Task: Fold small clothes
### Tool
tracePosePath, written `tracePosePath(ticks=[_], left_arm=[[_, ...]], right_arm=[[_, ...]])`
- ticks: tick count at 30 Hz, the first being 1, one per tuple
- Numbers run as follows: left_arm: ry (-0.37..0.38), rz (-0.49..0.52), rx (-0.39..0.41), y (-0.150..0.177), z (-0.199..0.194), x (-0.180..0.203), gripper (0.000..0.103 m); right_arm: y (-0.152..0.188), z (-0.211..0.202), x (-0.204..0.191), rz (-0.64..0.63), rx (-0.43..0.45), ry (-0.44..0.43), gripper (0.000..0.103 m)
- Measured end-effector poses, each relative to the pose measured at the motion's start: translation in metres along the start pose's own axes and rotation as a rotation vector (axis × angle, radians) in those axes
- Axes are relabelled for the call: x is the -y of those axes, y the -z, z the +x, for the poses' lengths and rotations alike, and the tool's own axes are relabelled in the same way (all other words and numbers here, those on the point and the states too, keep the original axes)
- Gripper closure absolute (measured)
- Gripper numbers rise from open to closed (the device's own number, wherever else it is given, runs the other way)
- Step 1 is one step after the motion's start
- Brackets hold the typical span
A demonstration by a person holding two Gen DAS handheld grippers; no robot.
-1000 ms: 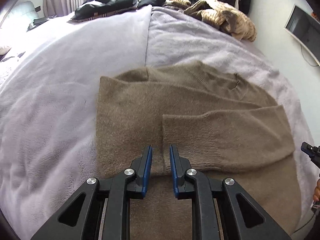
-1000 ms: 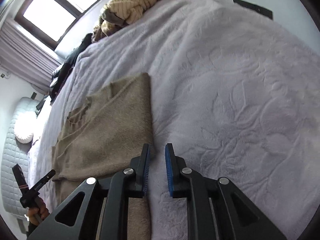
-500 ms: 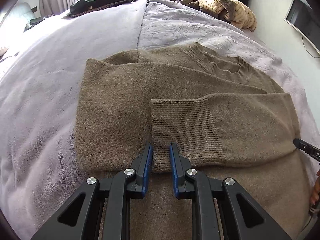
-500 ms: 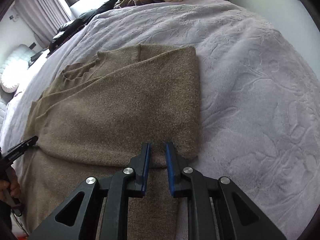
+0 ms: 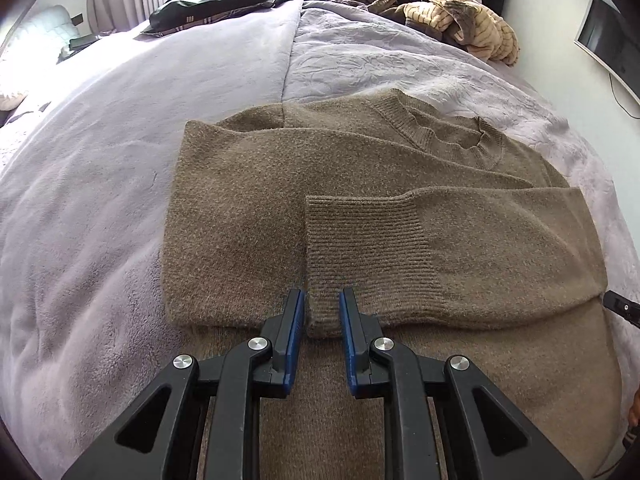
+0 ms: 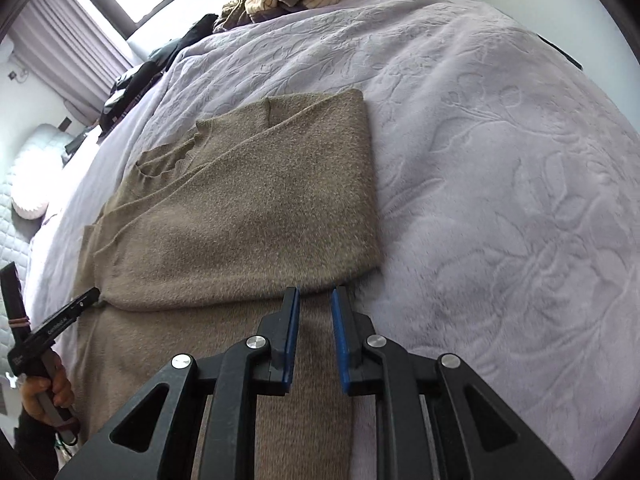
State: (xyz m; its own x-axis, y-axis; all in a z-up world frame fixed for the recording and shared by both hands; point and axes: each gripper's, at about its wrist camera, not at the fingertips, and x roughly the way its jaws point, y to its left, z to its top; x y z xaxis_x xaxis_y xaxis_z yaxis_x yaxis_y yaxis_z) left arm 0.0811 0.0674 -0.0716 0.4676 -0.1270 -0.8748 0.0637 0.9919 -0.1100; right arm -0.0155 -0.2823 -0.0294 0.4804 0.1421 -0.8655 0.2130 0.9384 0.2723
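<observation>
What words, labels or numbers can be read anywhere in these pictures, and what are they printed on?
Nothing can be read for certain.
White lettering on the black handle of the left gripper, seen from the right wrist camera: too small and blurred to read.
A small white mark lower on that handle: also unreadable.
The brown sweater, the purple bedspread, the clothes pile and the wall screen show no text.

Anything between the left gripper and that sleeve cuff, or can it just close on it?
Nothing visible in the way. The left gripper is open with the corner of the ribbed cuff already between its fingers; only the sweater body lies beneath it.
</observation>
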Motion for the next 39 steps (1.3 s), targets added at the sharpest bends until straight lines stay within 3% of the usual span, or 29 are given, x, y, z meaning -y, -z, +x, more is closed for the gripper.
tracePosePath(ticks=[19,23,24,25,26,27,31,39], left_arm=[[0.012,-0.016,-0.044,0.046,-0.032,-0.004,0.083],[0.019,-0.029,-0.049,0.058,-0.043,-0.008,0.083],[0.019,-0.033,-0.049,0.061,-0.045,-0.009,0.078],[0.017,-0.033,-0.048,0.063,-0.046,-0.009,0.036],[0.007,-0.034,-0.042,0.066,-0.048,-0.010,0.007],[-0.023,-0.038,-0.011,0.070,-0.054,-0.011,0.002],[-0.043,-0.020,0.002,0.078,-0.060,-0.012,0.001],[-0.034,-0.070,-0.017,0.091,-0.067,-0.023,0.001]], right_arm=[[0.039,-0.019,-0.028,-0.002,-0.021,-0.076,0.081],[0.049,-0.022,-0.035,-0.010,-0.023,-0.074,0.054],[0.051,-0.023,-0.036,-0.014,-0.022,-0.074,0.049],[0.053,-0.024,-0.038,-0.019,-0.022,-0.073,0.049],[0.055,-0.024,-0.040,-0.022,-0.024,-0.076,0.049],[0.057,-0.025,-0.041,-0.024,-0.027,-0.079,0.047],[0.064,-0.027,-0.046,-0.039,-0.030,-0.081,0.028],[0.074,-0.035,-0.053,-0.057,-0.027,-0.088,0.026]])
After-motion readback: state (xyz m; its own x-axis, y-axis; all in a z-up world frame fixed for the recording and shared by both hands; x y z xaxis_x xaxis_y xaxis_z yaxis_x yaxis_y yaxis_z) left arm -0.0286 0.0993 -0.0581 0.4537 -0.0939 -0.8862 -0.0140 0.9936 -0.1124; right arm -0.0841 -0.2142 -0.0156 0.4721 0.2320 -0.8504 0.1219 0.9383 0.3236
